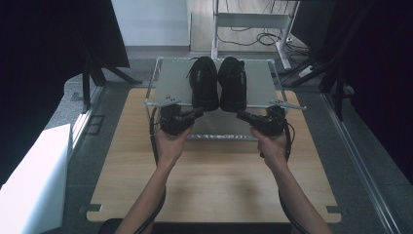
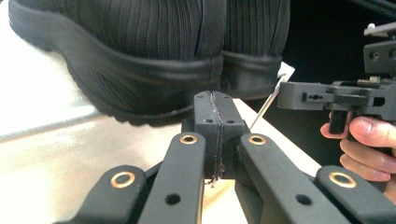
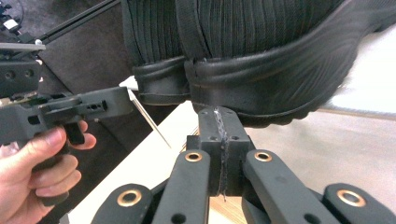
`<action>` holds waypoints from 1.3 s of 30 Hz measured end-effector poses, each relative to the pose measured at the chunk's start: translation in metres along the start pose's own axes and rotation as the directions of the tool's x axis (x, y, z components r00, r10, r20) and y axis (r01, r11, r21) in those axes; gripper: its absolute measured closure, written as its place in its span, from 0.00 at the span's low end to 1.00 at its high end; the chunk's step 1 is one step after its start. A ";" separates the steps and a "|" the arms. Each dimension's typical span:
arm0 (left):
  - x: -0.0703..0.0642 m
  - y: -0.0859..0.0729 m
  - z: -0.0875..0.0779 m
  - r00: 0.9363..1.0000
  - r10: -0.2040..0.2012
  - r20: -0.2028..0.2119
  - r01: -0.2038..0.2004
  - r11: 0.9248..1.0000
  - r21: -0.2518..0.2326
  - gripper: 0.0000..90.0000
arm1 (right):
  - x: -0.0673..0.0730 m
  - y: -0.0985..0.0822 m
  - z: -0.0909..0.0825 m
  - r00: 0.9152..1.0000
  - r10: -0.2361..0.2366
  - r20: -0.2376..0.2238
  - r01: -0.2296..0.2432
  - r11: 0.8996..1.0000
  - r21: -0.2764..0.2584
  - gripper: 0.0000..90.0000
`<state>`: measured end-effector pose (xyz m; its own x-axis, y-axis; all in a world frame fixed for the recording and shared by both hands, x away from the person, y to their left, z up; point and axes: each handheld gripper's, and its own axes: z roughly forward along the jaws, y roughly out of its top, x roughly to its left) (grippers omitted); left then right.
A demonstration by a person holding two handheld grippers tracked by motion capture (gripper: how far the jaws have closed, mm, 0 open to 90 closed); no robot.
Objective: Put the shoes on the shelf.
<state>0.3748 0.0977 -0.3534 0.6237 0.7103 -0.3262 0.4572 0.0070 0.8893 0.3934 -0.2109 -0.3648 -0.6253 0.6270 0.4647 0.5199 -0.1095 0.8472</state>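
At center-left of the high view the left gripper point(image 1: 197, 114) hovers just below the shelf's point(image 1: 173, 80) near edge, jaws pressed together on nothing, tip just short of the left shoe's point(image 1: 204, 83) heel. The right shoe point(image 1: 232, 83) sits touching it, both heels at that near edge with bare shelf either side. At center-right the right gripper point(image 1: 242, 115) is likewise closed and empty, with open table point(image 1: 219, 170) below.

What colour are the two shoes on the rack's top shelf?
Both shoes are black all over, ribbed knit uppers and soles alike; clearest in the left gripper view.
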 end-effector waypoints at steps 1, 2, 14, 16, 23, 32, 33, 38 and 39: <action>0.001 -0.001 0.001 1.000 -0.008 -0.007 0.008 1.000 0.004 0.99 | -0.001 -0.001 0.002 1.000 0.005 -0.002 -0.005 1.000 -0.002 1.00; 0.003 -0.002 0.002 1.000 -0.014 -0.009 0.014 1.000 0.006 0.99 | -0.001 -0.001 0.004 1.000 0.017 -0.008 -0.017 1.000 -0.009 1.00; 0.017 0.008 0.015 0.999 -0.034 -0.027 0.035 0.999 0.031 0.99 | -0.005 0.006 0.015 1.000 0.019 0.024 -0.019 1.000 -0.020 1.00; 0.019 0.009 0.019 0.998 -0.045 -0.032 0.046 0.998 0.034 0.99 | -0.007 0.007 0.018 0.999 0.033 0.029 -0.033 0.999 -0.019 1.00; 0.025 0.014 0.031 0.996 -0.068 -0.065 0.071 0.996 0.050 0.99 | -0.014 0.010 0.028 0.997 0.054 0.054 -0.052 0.998 -0.022 1.00; 0.029 0.017 0.043 0.992 -0.095 -0.080 0.099 0.993 0.059 0.99 | -0.027 0.012 0.037 0.991 0.120 0.063 -0.118 0.993 -0.032 1.00; 0.029 0.018 0.044 0.992 -0.099 -0.079 0.103 0.993 0.057 0.99 | -0.027 0.012 0.038 0.990 0.124 0.063 -0.122 0.992 -0.032 1.00; 0.025 0.019 0.047 0.993 -0.084 -0.082 0.089 0.994 0.060 0.99 | -0.028 0.013 0.039 0.991 0.122 0.057 -0.120 0.992 -0.033 1.00; 0.024 0.019 0.047 0.993 -0.082 -0.081 0.086 0.994 0.059 0.99 | -0.028 0.012 0.038 0.991 0.119 0.056 -0.118 0.993 -0.032 1.00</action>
<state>0.4282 0.0820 -0.3598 0.5311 0.7620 -0.3706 0.5462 0.0266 0.8372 0.4399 -0.2003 -0.3772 -0.5248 0.6519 0.5473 0.5712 -0.2070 0.7943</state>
